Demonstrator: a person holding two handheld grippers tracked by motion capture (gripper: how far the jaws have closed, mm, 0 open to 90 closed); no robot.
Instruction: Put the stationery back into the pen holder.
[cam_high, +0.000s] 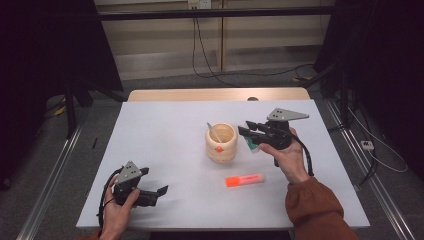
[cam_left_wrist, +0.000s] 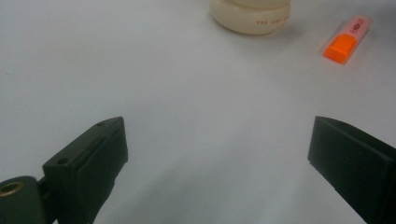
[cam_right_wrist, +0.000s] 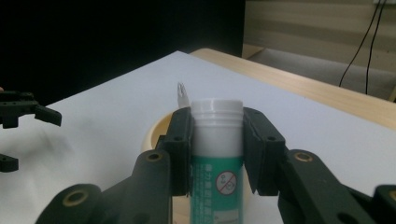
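Gripping a green tube (cam_right_wrist: 217, 158) between my right fingers (cam_right_wrist: 180, 149) just beside the cup (cam_high: 220, 143); my left fingers (cam_left_wrist: 100, 156) stand released over the table (cam_left_wrist: 187, 93).

Smooth pale wooden cup (cam_high: 221, 143), glossy plastic glue tube (cam_right_wrist: 217, 154), matt black plastic tongs (cam_right_wrist: 217, 149), matt white table (cam_high: 165, 150)
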